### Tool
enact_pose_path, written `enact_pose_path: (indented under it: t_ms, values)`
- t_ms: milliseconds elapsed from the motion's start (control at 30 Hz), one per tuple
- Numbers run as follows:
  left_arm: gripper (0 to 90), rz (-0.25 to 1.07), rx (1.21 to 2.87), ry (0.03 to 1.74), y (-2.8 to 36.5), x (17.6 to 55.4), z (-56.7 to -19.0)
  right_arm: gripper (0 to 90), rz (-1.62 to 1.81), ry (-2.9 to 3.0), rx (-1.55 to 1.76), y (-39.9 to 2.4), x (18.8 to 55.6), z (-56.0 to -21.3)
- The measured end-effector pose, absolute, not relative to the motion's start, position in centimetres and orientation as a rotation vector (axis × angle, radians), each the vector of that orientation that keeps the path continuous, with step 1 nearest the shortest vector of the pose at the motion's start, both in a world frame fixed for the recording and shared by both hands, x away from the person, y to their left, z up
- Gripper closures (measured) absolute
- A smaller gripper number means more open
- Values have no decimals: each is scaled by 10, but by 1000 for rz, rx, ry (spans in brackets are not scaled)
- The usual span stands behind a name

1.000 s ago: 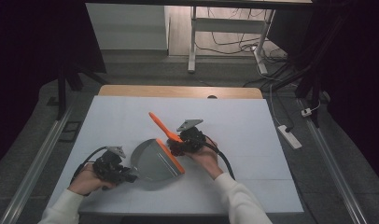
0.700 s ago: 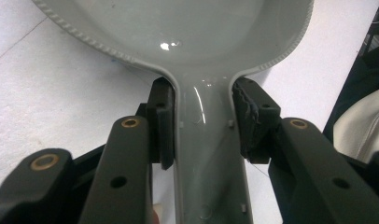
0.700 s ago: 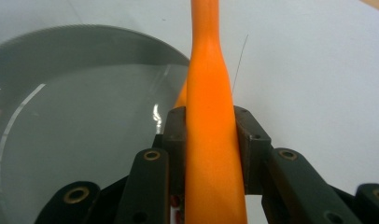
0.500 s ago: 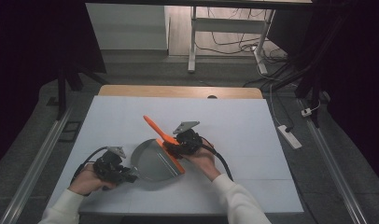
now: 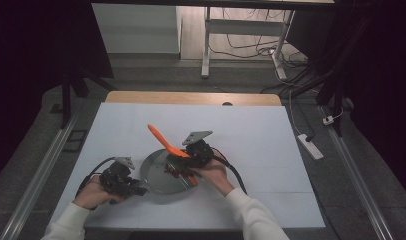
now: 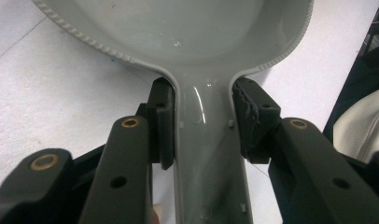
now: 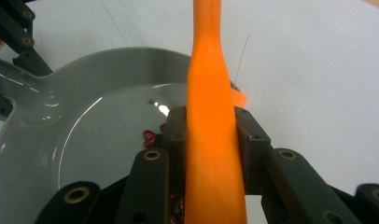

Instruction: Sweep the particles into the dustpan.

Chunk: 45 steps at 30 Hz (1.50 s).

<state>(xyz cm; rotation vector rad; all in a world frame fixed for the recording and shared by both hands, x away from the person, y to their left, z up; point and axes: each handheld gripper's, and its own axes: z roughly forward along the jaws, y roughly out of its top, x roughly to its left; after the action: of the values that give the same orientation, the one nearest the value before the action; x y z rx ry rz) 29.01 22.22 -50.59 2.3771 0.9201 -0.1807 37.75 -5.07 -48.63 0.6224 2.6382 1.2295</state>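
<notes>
Two grippers at the table's near edge: left gripper (image 5: pixel 122 180) clamps the grey pan's (image 5: pixel 158 172) handle, right gripper (image 5: pixel 197 152) grips an orange spatula (image 5: pixel 163 140) over red bits (image 5: pixel 173 171), best stirred with the pan held steady.

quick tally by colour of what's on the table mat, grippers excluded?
Grey: 1, the frying pan, its handle clamped by the left gripper.
Orange: 1, the spatula held in the right gripper.
Red: small bits lying in the pan, too small to count; taken as 1 cluster.
Total: 3 kinds.
</notes>
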Motion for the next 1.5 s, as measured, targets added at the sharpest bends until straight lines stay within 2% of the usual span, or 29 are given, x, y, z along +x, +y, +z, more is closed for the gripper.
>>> enact_pose_path:
  t_ms: [333,733,1500]
  values:
    - [619,-181,2379,919,222,290,-506,701,1266,2534,708,-75,387,-469]
    - [619,-179,2379,918,223,290,-506,701,1148,2504,810,-94,403,-480]
    - [619,-176,2382,918,222,290,-505,699,1125,2554,786,-84,392,-493]
